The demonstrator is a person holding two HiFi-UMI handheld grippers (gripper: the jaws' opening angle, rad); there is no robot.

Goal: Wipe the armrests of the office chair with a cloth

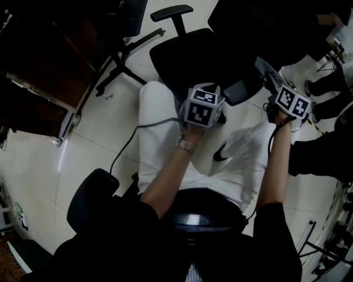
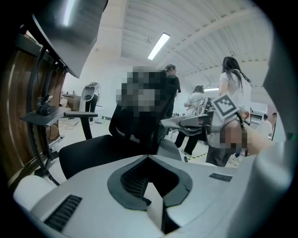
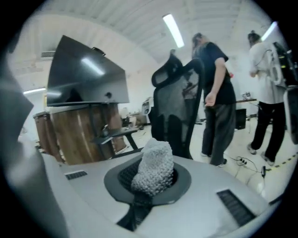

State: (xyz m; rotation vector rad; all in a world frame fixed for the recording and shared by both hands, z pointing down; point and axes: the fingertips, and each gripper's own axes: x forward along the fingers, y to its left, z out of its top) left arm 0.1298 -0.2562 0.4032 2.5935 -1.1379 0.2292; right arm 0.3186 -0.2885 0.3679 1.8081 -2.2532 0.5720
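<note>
A black office chair (image 1: pixel 205 54) stands in front of my knees, its far armrest (image 1: pixel 172 12) raised and its near armrest pad (image 1: pixel 243 91) between my grippers. My left gripper (image 1: pixel 202 108) hovers over the seat's front edge, jaws shut with nothing in them; its own view shows the seat (image 2: pixel 100 148) and an armrest (image 2: pixel 80 114). My right gripper (image 1: pixel 268 72) is just right of the near armrest. It is shut on a knobbly white cloth (image 3: pixel 154 167), bunched between the pads. Behind the cloth stands the mesh chair back (image 3: pixel 177 109).
A wooden desk (image 1: pixel 41 63) and another chair's star base (image 1: pixel 121 58) lie to the left. People stand to the right (image 1: pixel 325 88) beside floor cables. A tilted dark monitor (image 3: pixel 86 76) sits over the desk. A black seat back (image 1: pixel 91 198) is at my left hip.
</note>
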